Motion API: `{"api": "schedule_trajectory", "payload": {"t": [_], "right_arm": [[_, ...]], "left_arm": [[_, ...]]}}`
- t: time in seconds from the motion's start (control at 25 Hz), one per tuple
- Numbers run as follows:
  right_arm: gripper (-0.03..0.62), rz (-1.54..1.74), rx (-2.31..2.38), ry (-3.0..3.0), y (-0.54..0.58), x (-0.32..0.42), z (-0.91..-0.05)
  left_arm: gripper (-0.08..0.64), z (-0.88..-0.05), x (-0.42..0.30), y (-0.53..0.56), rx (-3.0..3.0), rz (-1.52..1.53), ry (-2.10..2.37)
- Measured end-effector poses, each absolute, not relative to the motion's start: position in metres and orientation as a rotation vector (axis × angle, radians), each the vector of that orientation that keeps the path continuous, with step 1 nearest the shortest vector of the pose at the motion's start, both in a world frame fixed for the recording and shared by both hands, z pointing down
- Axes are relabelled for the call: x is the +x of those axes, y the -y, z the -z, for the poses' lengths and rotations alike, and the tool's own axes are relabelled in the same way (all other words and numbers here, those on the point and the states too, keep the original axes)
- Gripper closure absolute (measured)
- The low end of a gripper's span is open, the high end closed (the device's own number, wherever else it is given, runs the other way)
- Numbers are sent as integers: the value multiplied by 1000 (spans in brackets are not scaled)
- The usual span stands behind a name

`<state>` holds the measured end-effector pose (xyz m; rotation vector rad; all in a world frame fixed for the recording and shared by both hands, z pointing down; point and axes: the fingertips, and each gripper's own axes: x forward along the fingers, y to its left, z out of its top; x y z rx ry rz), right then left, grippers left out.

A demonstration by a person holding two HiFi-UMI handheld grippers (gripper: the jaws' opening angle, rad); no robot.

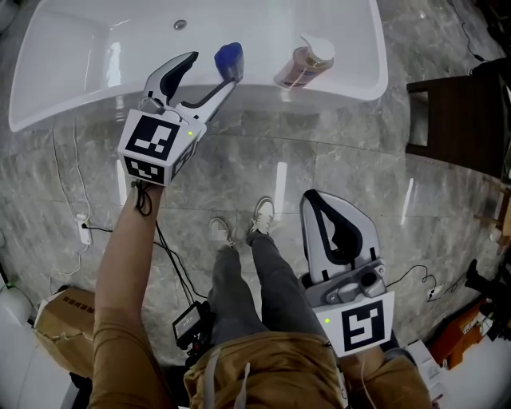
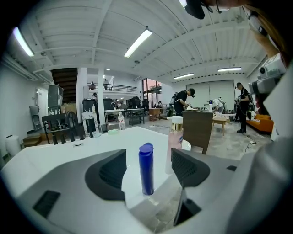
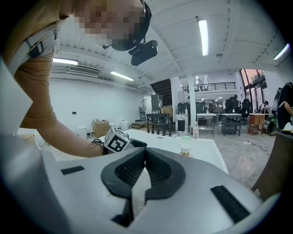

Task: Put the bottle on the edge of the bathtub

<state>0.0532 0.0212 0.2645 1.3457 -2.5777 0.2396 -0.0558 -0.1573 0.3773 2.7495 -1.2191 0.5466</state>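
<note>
A blue bottle stands upright on the near rim of the white bathtub. My left gripper is open around it. In the left gripper view the blue bottle stands between the two dark pads, with a gap on each side. A pink bottle with a white pump cap stands on the same rim to the right, and shows behind the right jaw as the pink bottle. My right gripper hangs low over the floor with nothing in it. In its own view the right gripper is shut.
A dark wooden cabinet stands right of the tub. A cardboard box and a power strip with cables lie on the marble floor at left. The person's legs and shoes are below. The tub drain shows inside the basin.
</note>
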Motion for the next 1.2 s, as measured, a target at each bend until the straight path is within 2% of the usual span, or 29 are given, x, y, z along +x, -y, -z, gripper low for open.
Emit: {"api": "schedule_trajectory", "payload": {"t": [0.32, 0.52, 0.72, 0.96, 1.2], "right_arm": [[588, -182, 1339, 2577, -38, 50, -235], [588, -147, 1349, 2586, -50, 42, -213], [588, -133, 1345, 2591, -62, 34, -196], [588, -91, 1350, 2598, -73, 25, -174], [588, -50, 1375, 2589, -81, 24, -154]], "left_arm": [[308, -344, -73, 145, 2716, -574, 1294], [397, -320, -83, 133, 2727, -562, 1337], [445, -291, -80, 120, 2760, -523, 1345], [554, -265, -74, 100, 2809, -477, 1322], [554, -249, -74, 85, 2828, -494, 1313]]}}
